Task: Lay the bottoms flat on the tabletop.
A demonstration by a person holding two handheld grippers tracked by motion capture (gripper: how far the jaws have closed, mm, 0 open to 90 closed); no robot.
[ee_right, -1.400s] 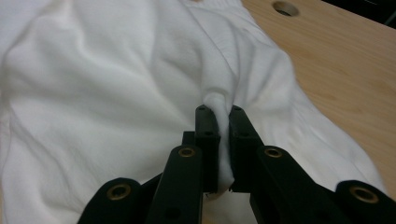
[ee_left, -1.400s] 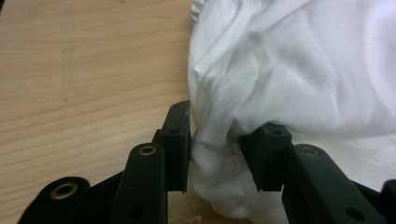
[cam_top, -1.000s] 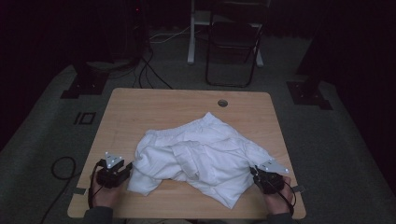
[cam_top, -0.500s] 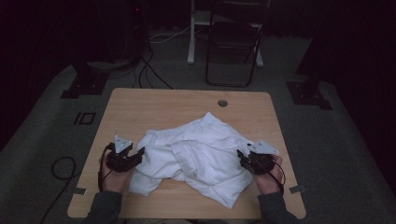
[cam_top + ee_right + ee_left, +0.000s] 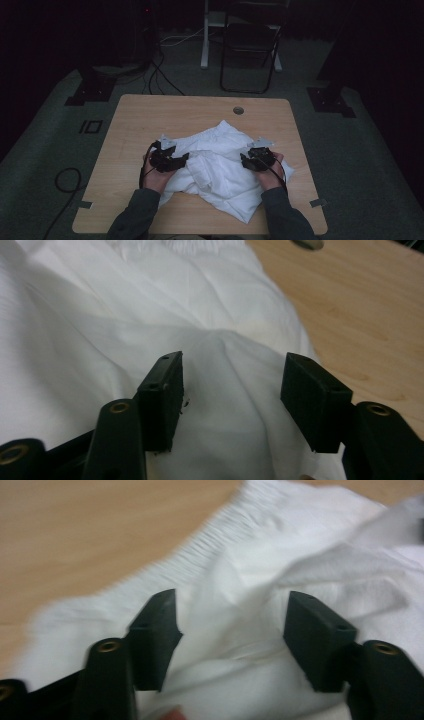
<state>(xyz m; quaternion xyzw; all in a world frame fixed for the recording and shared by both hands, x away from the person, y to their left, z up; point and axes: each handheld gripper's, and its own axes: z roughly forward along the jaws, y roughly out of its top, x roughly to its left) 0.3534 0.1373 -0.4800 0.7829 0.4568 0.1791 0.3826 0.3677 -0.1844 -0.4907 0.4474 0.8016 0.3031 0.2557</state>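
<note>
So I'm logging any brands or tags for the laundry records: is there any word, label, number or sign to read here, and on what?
None can be read.
White garment: plain cloth, no tag or print visible.
Table: bare wood, no marking.
Left gripper and right gripper: black jaws, no lettering.

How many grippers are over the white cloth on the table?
2. The left gripper is over the left side of the white cloth; the right gripper is over its right side. Both are open.
</note>
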